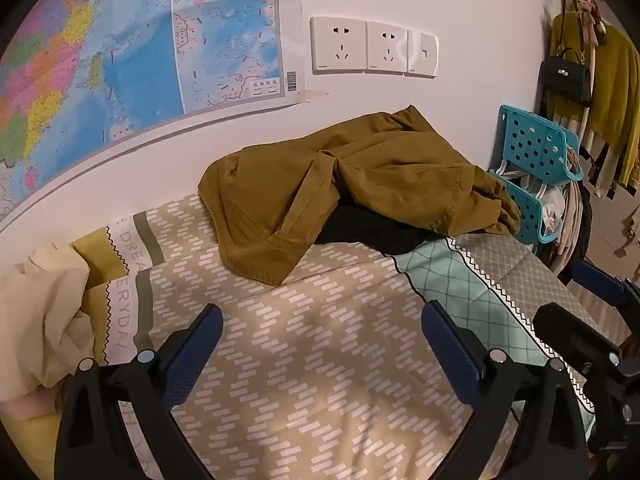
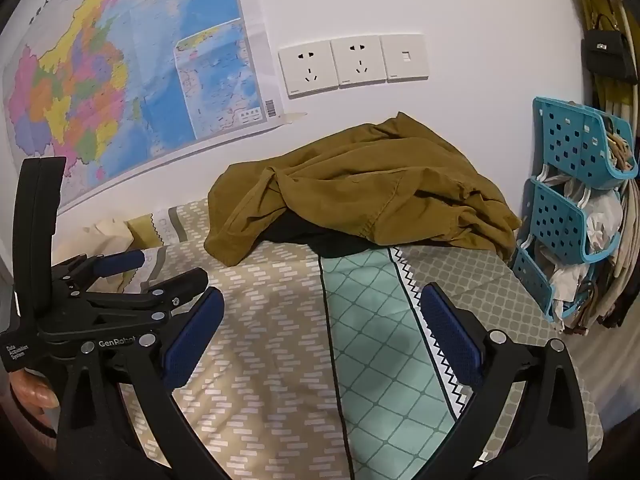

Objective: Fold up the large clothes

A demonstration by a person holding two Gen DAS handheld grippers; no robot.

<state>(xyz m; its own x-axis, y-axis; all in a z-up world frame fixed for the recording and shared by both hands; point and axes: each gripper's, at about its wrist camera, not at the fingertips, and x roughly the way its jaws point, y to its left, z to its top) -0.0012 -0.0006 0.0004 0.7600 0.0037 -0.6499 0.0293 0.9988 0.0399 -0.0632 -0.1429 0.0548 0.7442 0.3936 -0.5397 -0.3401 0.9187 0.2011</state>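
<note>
A mustard-brown garment (image 1: pixel 352 176) lies crumpled at the far end of the bed (image 1: pixel 304 344), pushed up near the white wall under the sockets (image 1: pixel 372 46). Its long axis runs across the bed, roughly parallel to the wall, from a flat hemmed flap hanging toward the left front to a bunched heap on the right, near the blue plastic baskets (image 1: pixel 536 148). A dark piece of cloth (image 1: pixel 372 232) shows under its near edge. Which end is collar or waist I cannot tell.

Between the garment and both tools the patterned bedspread lies bare and fairly flat, plenty of open room. The bed's right edge drops off close to the baskets and hanging clothes; on the left, a cream cloth (image 1: pixel 44 312) sits by the pillow end under the map (image 1: pixel 120 48).

The left hand-held gripper (image 1: pixel 322 356) hangs over the bedspread with its blue pads wide apart, nothing between them. The right hand-held gripper (image 2: pixel 320 340) is likewise spread wide and empty, just beside the left, both aimed down toward the garment.
</note>
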